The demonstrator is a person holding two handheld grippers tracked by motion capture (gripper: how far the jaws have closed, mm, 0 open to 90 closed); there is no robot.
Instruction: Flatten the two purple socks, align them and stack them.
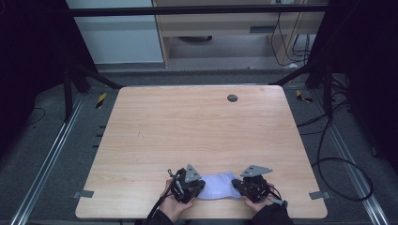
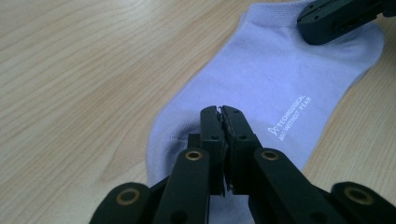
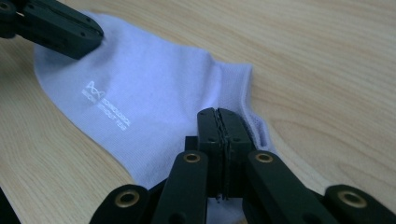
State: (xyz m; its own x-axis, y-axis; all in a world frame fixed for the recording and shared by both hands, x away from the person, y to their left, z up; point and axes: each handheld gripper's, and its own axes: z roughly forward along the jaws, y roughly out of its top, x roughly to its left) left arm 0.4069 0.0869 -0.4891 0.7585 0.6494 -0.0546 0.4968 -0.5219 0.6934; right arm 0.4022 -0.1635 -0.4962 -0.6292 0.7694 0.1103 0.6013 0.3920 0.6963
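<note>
Both claws sit at the near edge of the wooden surface [image 1: 187, 122], one at each end of a pale lilac sock [image 1: 217, 186]. Seen from the high view, the left claw [image 1: 201, 185] is at the sock's left end and the right claw [image 1: 236, 184] at its right end, each held in a hand [image 1: 174, 207] coming in from the bottom.

In the left claw's own view its jaws are pressed together over the sock's [image 2: 261, 88] near end, with cloth beneath and between the tips, so it seems to be pinching the fabric there. In the right claw's own view the jaws are likewise closed tight over the other end of the sock [image 3: 154, 102], beside the ribbed opening [image 3: 243, 93].

Laid flat, the sock has its long axis running left to right along the near edge of the surface. Its cuff end points toward the right claw and its rounded toe end toward the left claw. White lettering [image 2: 292, 116] is printed along its length.

A small dark round cap [image 1: 232, 98] sits in the surface near the far edge, well apart from the sock.
</note>
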